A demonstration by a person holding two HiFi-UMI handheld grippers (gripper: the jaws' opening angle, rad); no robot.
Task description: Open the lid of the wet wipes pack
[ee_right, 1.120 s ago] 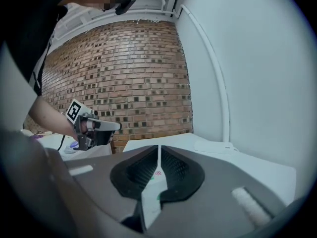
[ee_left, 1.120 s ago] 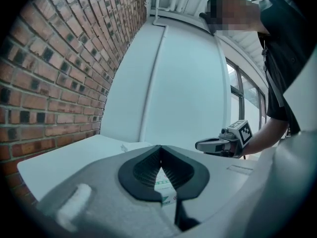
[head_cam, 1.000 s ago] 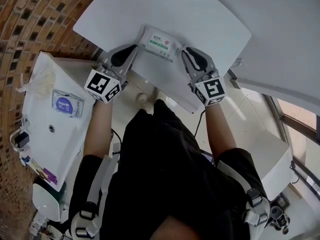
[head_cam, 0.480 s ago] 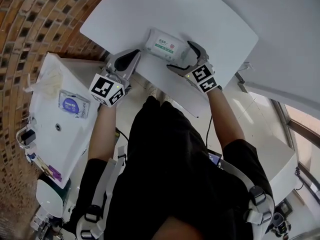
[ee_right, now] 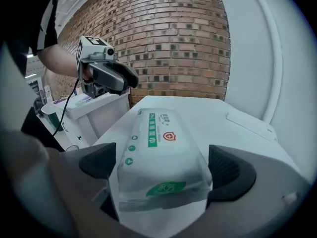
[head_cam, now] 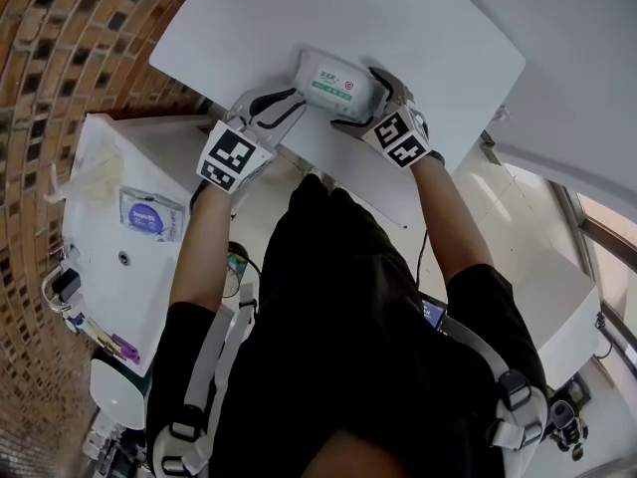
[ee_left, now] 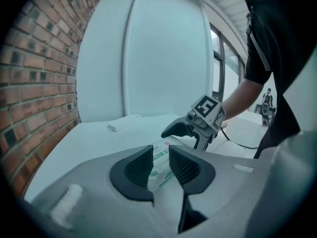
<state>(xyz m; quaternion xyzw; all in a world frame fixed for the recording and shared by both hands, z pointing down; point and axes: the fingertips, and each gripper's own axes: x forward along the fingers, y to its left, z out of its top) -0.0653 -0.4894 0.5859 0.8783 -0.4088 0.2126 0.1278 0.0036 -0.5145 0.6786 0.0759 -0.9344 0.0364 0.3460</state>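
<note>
The wet wipes pack is white with a green label and lies flat on the white round table, its lid down. My right gripper straddles the pack's right end. In the right gripper view its jaws have just been opening and stand wide, with the pack between the pads, which do not squeeze it. My left gripper is at the pack's left end. Its jaws have just been opening to a narrow gap, through which the pack's end shows, and nothing is pinched.
A white power strip lies further back on the table. Left of the table stands a white cabinet with a blue-labelled packet and small items. A brick wall runs behind it.
Both grippers came down onto the table at the pack's ends. The right jaws went from nearly shut to wide around the pack. The left jaws parted a little.
</note>
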